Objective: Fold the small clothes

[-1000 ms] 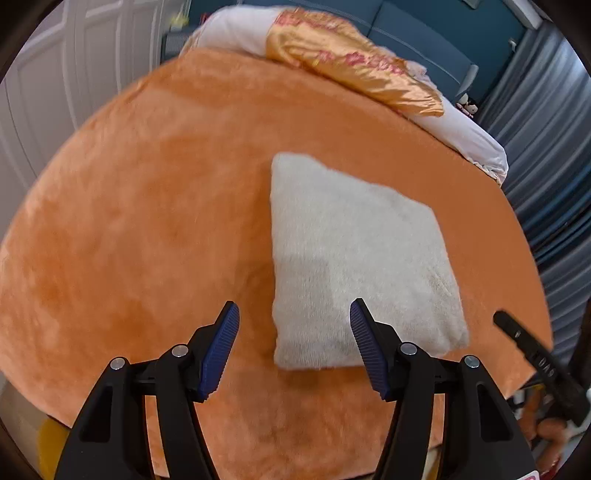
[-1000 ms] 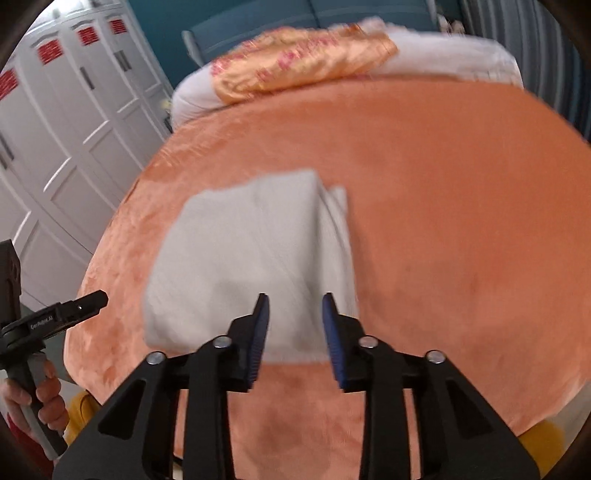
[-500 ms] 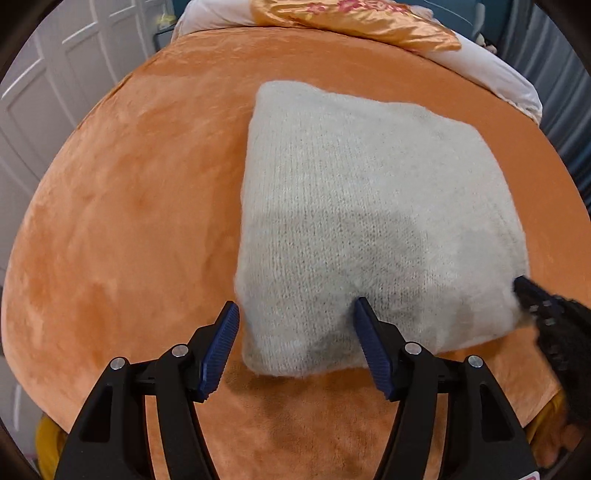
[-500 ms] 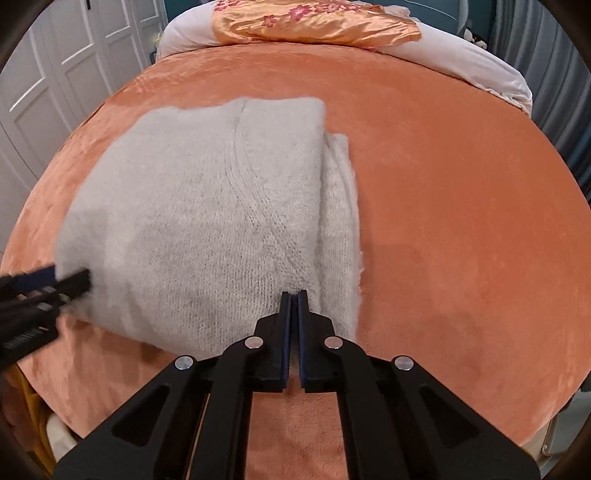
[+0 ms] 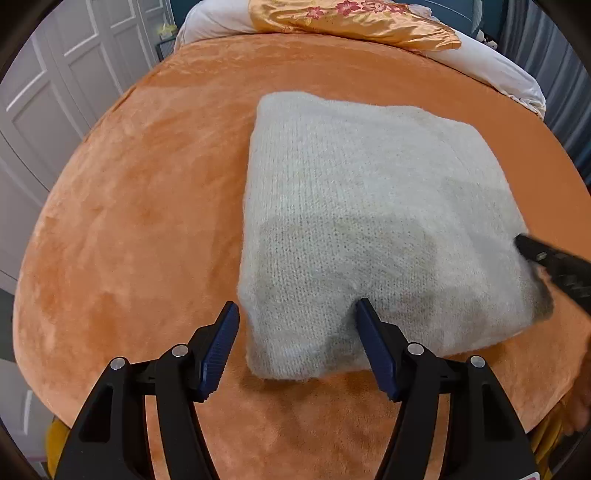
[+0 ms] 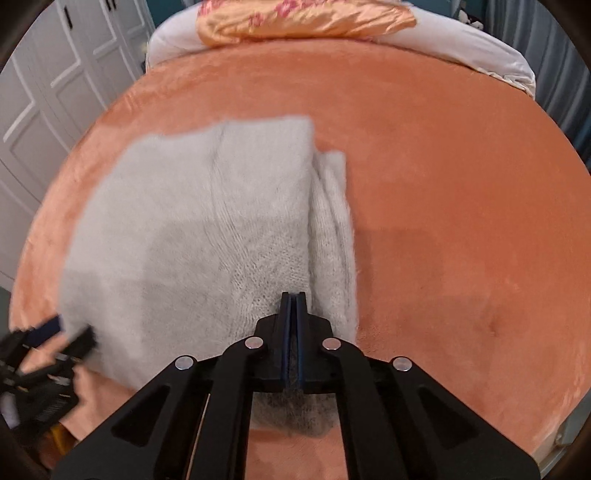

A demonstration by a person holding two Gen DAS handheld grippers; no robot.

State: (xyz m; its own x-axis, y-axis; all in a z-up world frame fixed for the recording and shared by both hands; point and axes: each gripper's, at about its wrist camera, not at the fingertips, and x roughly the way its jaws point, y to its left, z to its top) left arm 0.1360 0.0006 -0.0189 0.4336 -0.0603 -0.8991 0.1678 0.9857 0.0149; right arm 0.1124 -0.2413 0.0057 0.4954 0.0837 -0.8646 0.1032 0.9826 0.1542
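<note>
Pale grey fuzzy knit sweater (image 5: 354, 229) lies folded into a thick, roughly square bundle, flat on the bed, layered folds stacked along its right edge (image 6: 332, 229).

Fuzzy knit sweater (image 5: 369, 221), plush velvety blanket (image 5: 147, 221)

Left of sweater: bare orange blanket (image 5: 140, 206) runs to the bed's edge, open for a pass.
Right of sweater: blanket lies bare to the far rim in the right wrist view.
Near edge: a narrow strip of blanket in front of the folded grey sweater (image 5: 362, 221), partly taken by the left gripper (image 5: 295, 332), jaws spread around the near-left corner.
Near-right corner: taken by the right gripper (image 6: 292, 314), clamped on the knit.
Far side: orange floral pillow (image 5: 351, 22) on a white pillow (image 5: 491, 70) lies across the head end.
Beyond left edge: white wardrobe doors (image 5: 55, 92) stand close by.
</note>
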